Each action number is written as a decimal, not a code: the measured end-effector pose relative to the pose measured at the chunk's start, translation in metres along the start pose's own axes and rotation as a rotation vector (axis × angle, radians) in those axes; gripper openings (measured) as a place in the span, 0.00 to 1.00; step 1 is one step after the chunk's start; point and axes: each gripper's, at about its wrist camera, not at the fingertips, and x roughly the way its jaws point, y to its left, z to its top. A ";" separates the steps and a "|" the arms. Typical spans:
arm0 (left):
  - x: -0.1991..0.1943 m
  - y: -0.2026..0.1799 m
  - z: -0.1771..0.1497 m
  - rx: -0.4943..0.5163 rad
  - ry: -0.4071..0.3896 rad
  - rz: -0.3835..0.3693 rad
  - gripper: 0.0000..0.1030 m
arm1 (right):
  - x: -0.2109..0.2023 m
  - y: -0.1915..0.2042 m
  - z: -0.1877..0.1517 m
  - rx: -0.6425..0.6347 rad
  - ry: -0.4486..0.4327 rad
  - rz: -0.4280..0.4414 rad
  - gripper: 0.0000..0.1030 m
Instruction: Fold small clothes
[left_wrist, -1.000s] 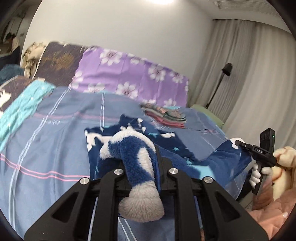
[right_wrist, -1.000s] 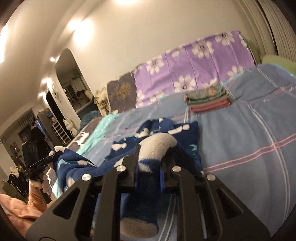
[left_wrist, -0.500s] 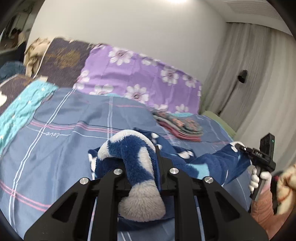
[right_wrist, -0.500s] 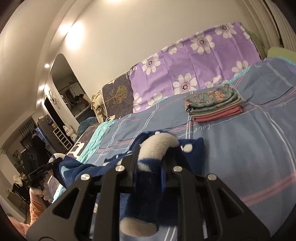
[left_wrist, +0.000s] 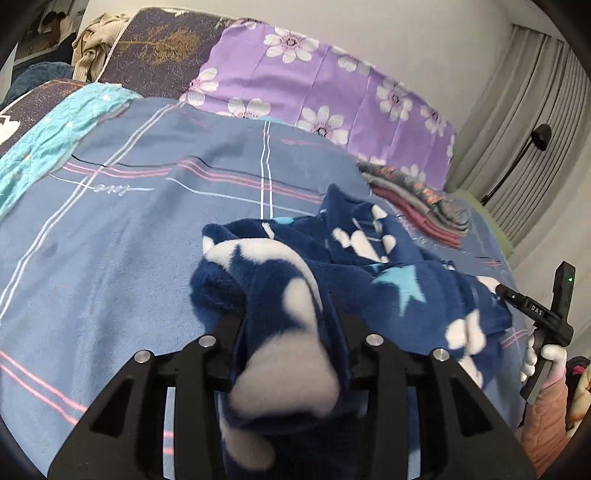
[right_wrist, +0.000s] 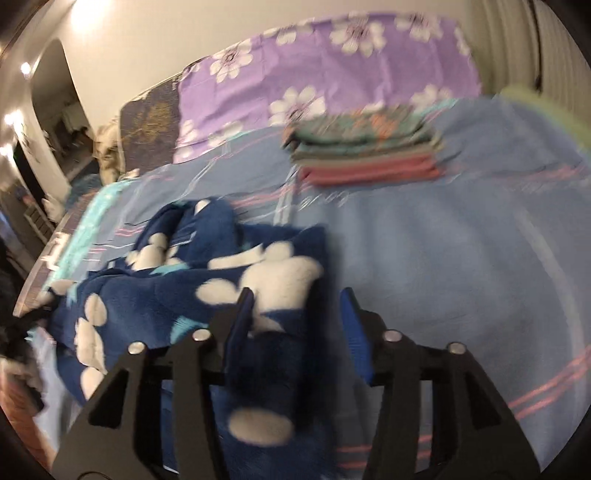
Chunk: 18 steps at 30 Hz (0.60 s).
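Observation:
A navy fleece garment (left_wrist: 388, 288) with white patches and light-blue stars lies bunched on the blue plaid bedsheet (left_wrist: 129, 229). My left gripper (left_wrist: 284, 314) is low over its near left corner. Its jaws are opening, with a blurred fold of fleece still hanging between them. In the right wrist view the garment (right_wrist: 155, 295) spreads to the left. My right gripper (right_wrist: 297, 306) is opening too; the corner leans on the left pad, and a gap shows at the right pad. In the left wrist view the right gripper (left_wrist: 502, 290) sits at the garment's far right corner, held by a white-gloved hand (left_wrist: 546, 358).
A stack of folded clothes (left_wrist: 421, 206) (right_wrist: 365, 151) sits further up the bed, near the purple flowered pillow (left_wrist: 314, 81). A teal cloth (left_wrist: 55, 133) lies along the left edge. Curtains and a floor lamp (left_wrist: 532, 147) stand at the right.
Both grippers came down and forward over the bed with the garment's corners. Their jaws, tight on the fleece before, now stand apart, and the garment has settled onto the sheet.

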 end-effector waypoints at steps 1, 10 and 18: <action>-0.007 -0.001 -0.002 0.002 -0.012 -0.004 0.40 | -0.008 0.002 0.002 0.003 -0.019 0.001 0.48; -0.027 -0.003 -0.020 -0.010 -0.017 -0.010 0.42 | -0.042 0.090 -0.017 -0.240 0.001 0.231 0.41; -0.028 0.006 -0.031 -0.059 -0.007 -0.037 0.42 | -0.026 0.143 -0.029 -0.301 0.097 0.482 0.34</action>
